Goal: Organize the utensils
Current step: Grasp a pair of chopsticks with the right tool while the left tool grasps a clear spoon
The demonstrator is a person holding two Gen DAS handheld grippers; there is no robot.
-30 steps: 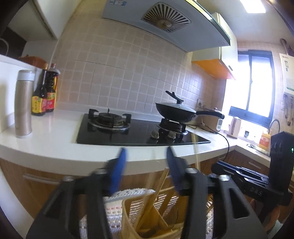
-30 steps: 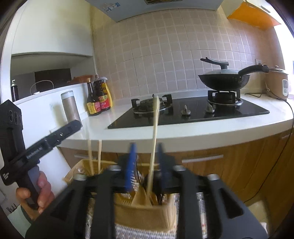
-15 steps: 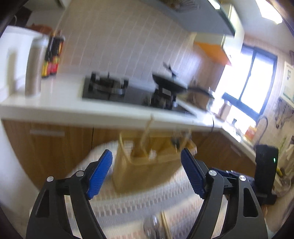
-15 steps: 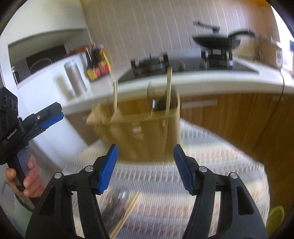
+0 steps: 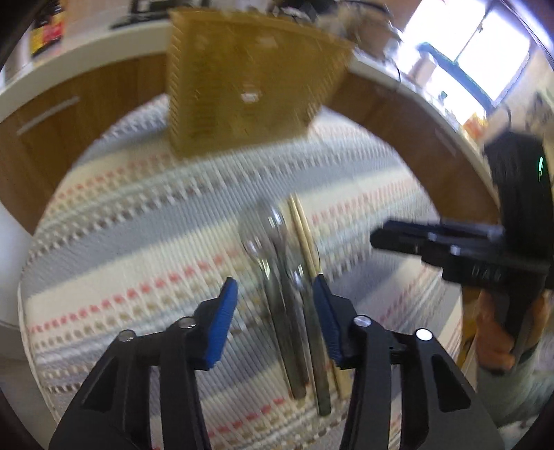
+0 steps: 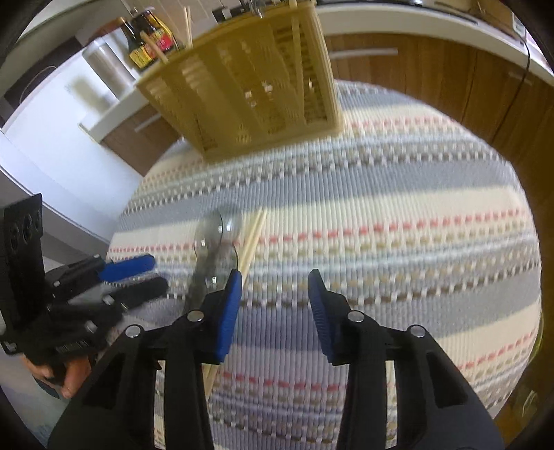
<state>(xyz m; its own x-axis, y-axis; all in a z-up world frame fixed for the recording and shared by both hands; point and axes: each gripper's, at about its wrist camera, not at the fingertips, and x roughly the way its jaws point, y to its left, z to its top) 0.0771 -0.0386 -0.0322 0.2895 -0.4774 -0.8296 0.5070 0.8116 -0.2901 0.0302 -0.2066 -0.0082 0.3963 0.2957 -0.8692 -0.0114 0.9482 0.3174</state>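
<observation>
Both jaws stand apart and hold nothing. We have our left gripper [image 5: 273, 304] parted over the metal spoons [image 5: 277, 277], whose handles run between its blue pads [image 5: 221, 322]; we cannot tell whether the pads touch them. Two wooden chopsticks [image 5: 304, 239] lie just beside the spoons, on their right. Our right gripper [image 6: 273, 308] is spread wide above bare striped cloth [image 6: 398, 214], with the spoons and chopsticks just off its left pad. To its right the cloth runs bare out to the round table's right edge. Farther on, near the table's far edge, stands the slatted yellow utensil basket [image 6: 242, 86] with chopsticks upright in it. Beyond that edge come wooden cabinet fronts [image 6: 432, 69] under a white counter [image 6: 381, 15] with sauce bottles [image 6: 149, 38].
</observation>
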